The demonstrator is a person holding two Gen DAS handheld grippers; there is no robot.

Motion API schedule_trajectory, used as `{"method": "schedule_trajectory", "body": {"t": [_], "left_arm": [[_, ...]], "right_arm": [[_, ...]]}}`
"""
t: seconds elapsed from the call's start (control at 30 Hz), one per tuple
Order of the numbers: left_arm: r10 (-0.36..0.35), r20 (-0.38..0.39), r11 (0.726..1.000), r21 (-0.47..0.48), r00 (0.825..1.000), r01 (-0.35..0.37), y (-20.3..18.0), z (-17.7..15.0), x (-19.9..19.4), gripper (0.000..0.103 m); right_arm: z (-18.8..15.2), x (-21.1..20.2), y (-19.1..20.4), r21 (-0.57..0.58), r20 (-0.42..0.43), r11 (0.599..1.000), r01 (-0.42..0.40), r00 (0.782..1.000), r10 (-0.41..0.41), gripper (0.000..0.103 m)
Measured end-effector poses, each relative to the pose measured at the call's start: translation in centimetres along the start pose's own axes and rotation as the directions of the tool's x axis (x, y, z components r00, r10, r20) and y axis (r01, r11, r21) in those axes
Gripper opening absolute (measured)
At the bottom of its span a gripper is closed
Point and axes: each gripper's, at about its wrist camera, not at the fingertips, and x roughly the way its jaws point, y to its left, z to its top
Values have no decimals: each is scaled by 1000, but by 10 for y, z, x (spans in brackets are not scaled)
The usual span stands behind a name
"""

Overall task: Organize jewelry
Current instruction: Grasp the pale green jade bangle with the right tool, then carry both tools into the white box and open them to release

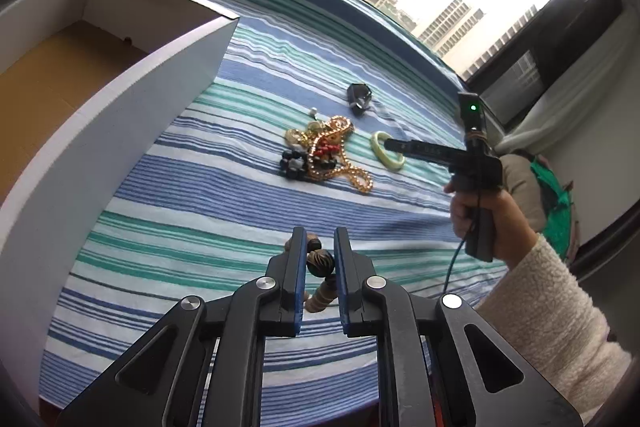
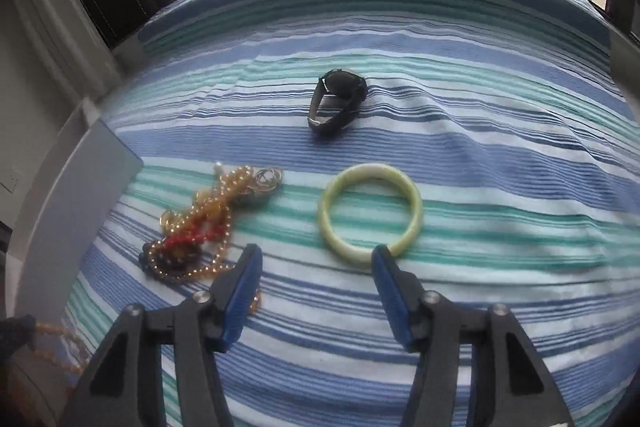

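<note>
Left gripper (image 1: 320, 247) pinching beaded bracelet (image 1: 320, 263), hanging vertically

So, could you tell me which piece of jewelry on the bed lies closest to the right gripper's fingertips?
The pale green bangle: its near rim sits right at the right gripper; the black watch lies farther back.

One green bangle (image 2: 370, 213), one black watch (image 2: 338, 101), one open box (image 1: 120, 99) at far left — and one tangled heap of beaded strands (image 2: 204, 227), too knotted to count. One wooden-bead string (image 1: 320, 263) nearest.
</note>
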Motion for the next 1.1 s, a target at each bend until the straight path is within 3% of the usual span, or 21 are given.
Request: {"method": "schedule_trajectory", "body": {"t": [0.07, 0.1, 0.13, 0.17, 0.2, 0.23, 0.47, 0.73, 0.93, 1.1], "left_arm": [[0, 2, 1000, 1, 1000, 0, 2, -2, -2, 12], [2, 2, 1000, 3, 1000, -2, 3, -2, -3, 12], [5, 2, 1000, 5, 1000, -5, 4, -3, -4, 12], [9, 0, 1000, 7, 1000, -9, 5, -4, -3, 12], [11, -3, 1000, 8, 1000, -11, 6, -5, -2, 12], [12, -9, 1000, 7, 1000, -12, 6, -5, -1, 12], [-9, -23, 1000, 1, 1000, 9, 5, -11, 1, 12], [-72, 12, 997, 1, 997, 72, -11, -7, -25, 12], [-68, 91, 997, -16, 993, 70, -11, 5, -75, 12], [17, 202, 999, -40, 979, -9, 8, 21, -130, 12]], "right_arm": [[15, 28, 4, -22, -43, 998, 50, 998, -51, 58], [18, 40, 5, -22, -65, 998, 64, 996, -65, 52], [20, 51, 5, -21, -88, 997, 69, 994, -71, 41], [20, 57, 6, -22, -96, 997, 81, 992, -82, 38], [21, 55, 9, -36, -69, 995, 98, 993, -100, 16], [21, 57, 11, -40, -85, 994, 100, 991, -103, 12], [4, 23, 9, -3, 1, 997, 72, 997, -72, 11], [-13, -42, -6, 74, 96, 995, -65, 994, 57, 11], [-7, -85, 22, 55, 150, 978, -201, 970, 191, 11], [6, -112, 82, -45, 164, 950, -310, 936, 313, 11]]}}
